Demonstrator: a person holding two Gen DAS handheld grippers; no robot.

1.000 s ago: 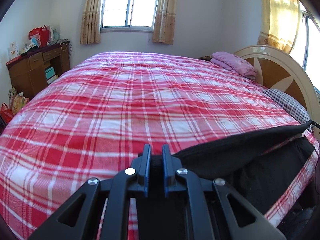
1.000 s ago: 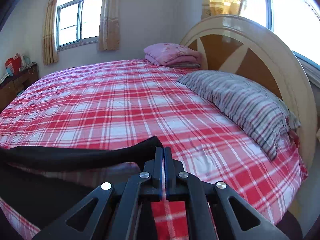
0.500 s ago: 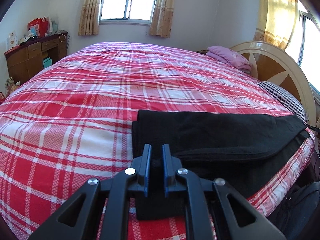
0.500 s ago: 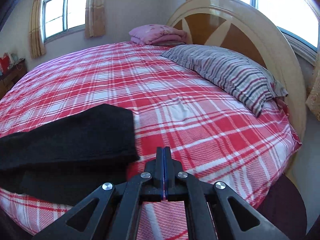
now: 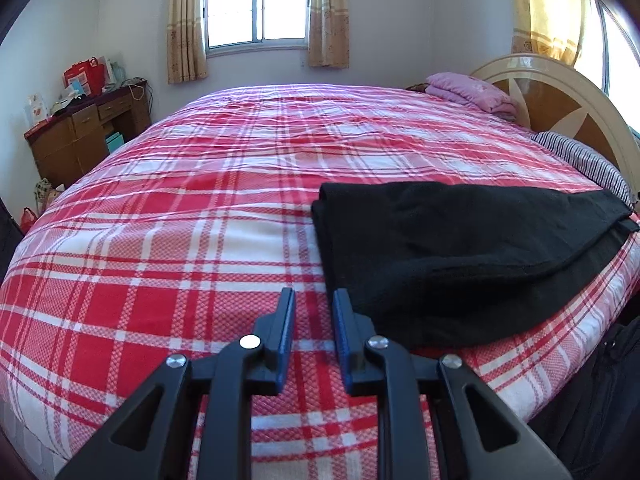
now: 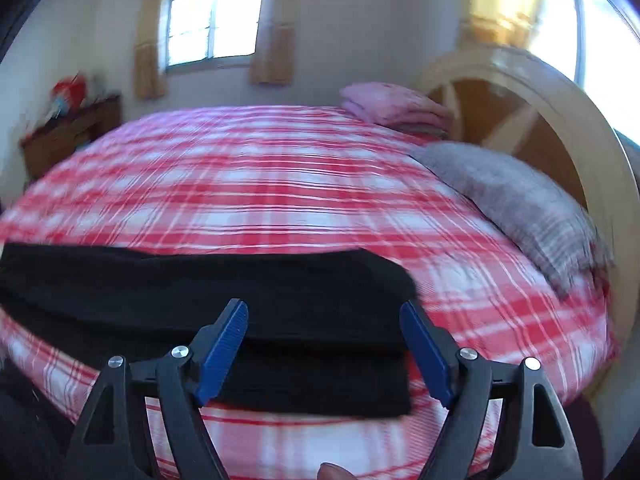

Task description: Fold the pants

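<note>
The black pants (image 5: 460, 240) lie folded lengthwise on the red plaid bed (image 5: 200, 220), near its front edge. The top layer sits a little askew over the lower one. My left gripper (image 5: 313, 300) is open a little and empty, just left of the pants' left end. In the right wrist view the pants (image 6: 200, 292) stretch across the front of the bed. My right gripper (image 6: 324, 312) is wide open and empty, held above the pants' right end. That view is blurred by motion.
A striped pillow (image 6: 520, 208) and a folded pink blanket (image 5: 472, 92) lie by the wooden headboard (image 6: 560, 120) on the right. A wooden desk (image 5: 84, 136) with clutter stands at the far left wall. A dark bag (image 5: 600, 400) sits below the bed's right front edge.
Both grippers laid the held pants edge down onto the bed, let go and opened. The left gripper pulled back to the left; the right gripper swung left over the pants.
</note>
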